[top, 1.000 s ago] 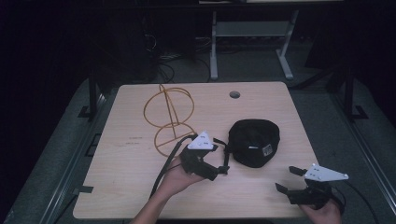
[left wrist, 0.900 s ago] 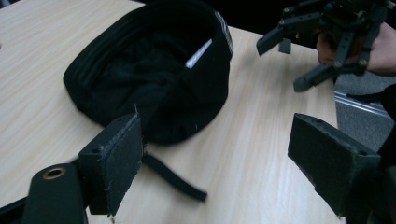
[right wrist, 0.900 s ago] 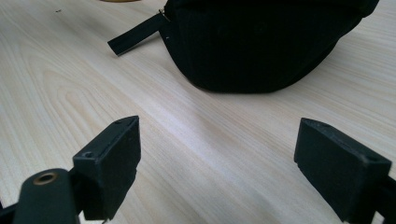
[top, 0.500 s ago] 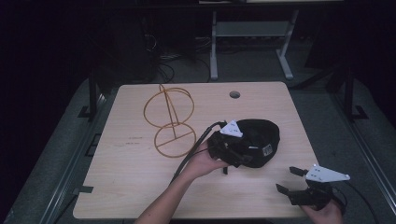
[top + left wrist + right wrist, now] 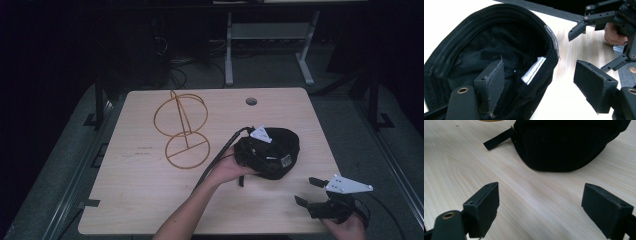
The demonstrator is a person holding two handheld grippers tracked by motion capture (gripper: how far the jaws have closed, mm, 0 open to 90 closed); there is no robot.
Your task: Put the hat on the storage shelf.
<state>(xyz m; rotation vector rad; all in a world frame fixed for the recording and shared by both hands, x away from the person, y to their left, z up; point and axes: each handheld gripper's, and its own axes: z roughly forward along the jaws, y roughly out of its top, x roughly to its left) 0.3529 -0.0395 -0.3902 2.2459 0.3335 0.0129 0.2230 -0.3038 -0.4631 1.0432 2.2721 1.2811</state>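
Cap (image 5: 280, 150) is being observed lying opening-up on the table (image 5: 140, 200), right of centre. Left gripper (image 5: 539, 92) is being held over it, jaws spread wide: one jaw is being placed inside the opening beside a white label (image 5: 534, 70), the other outside the brim above bare wood. A strap (image 5: 497, 139) is being seen trailing from the cap toward 9 o'clock in the right gripper view. Right gripper (image 5: 306, 191) is being held at 5 o'clock from the cap, well apart, jaws wide, nothing between them. A wire stand (image 5: 182, 127) is being noted at 9 o'clock from the cap.
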